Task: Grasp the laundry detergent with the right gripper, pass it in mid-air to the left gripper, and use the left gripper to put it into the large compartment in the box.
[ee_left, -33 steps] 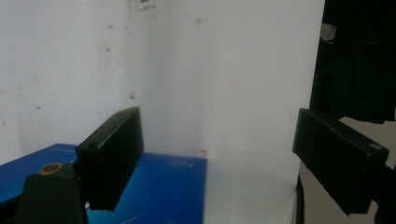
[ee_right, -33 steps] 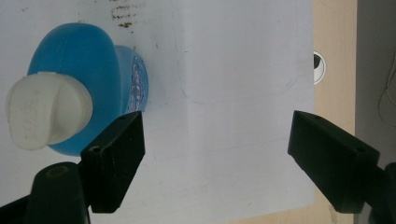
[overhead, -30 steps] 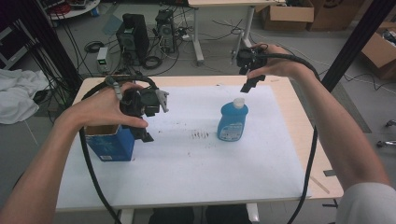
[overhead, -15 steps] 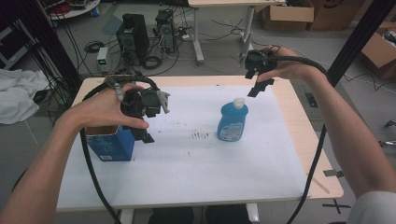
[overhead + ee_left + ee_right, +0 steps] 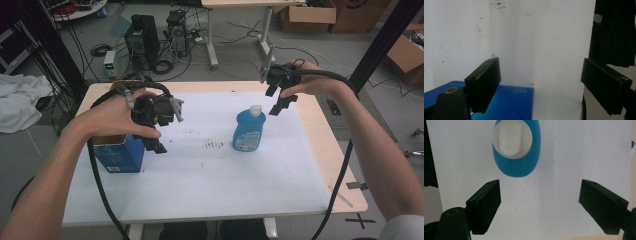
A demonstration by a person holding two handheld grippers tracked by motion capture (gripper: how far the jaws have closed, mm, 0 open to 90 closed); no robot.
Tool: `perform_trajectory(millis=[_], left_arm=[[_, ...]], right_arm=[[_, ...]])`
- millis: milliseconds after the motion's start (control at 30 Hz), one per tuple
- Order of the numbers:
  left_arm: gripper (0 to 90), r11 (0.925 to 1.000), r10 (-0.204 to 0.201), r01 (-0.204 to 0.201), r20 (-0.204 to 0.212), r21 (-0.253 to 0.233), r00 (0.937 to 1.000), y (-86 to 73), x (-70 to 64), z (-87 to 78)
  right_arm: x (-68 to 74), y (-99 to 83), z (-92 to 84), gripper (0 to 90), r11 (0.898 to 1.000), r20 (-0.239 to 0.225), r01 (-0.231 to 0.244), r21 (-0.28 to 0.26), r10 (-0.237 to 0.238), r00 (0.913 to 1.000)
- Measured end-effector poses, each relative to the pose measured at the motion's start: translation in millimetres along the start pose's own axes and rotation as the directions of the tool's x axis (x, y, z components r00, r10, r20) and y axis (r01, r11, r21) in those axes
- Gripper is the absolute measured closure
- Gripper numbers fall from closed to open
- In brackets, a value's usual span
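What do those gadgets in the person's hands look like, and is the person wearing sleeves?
Each hand holds a chunky black device. The left gripper carries a small grey plate on top and a brass-coloured fitting near its base; the right gripper has a grey plate too. Both end in two flat, rectangular black fingers with small screw holes. A thick black cable trails from each. Forearms are bare; a light sleeve shows at the right shoulder.
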State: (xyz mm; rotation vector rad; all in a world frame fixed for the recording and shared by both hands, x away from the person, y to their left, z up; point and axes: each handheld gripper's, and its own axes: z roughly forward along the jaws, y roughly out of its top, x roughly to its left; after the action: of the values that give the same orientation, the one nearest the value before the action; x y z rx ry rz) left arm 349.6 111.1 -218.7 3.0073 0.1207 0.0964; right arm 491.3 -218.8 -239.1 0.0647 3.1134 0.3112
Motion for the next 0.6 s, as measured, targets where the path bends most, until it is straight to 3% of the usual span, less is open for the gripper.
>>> perform_trajectory(millis=[367,400,600], left_arm=[[17.1,1.0000,0.004,-0.004,0.002,-0.005,1.0000,0.4,0.3,1.0],[17.1,1.0000,0.004,-0.004,0.003,-0.005,1.0000,0.3,0.4,1.2],[17.1,0.9999,0.004,-0.004,0.002,-0.011,1.0000,0.0,0.8,2.1]], right_arm=[[5.6,-10.1,19.3,17.4,0.997,-0.028,-0.036,-0.074,0.034,0.9990],[6.6,-12.4,22.6,17.3,0.993,-0.034,-0.044,-0.107,0.040,0.9986],[8.4,-18.1,31.4,17.3,0.982,-0.044,-0.064,-0.179,0.057,0.9974]])
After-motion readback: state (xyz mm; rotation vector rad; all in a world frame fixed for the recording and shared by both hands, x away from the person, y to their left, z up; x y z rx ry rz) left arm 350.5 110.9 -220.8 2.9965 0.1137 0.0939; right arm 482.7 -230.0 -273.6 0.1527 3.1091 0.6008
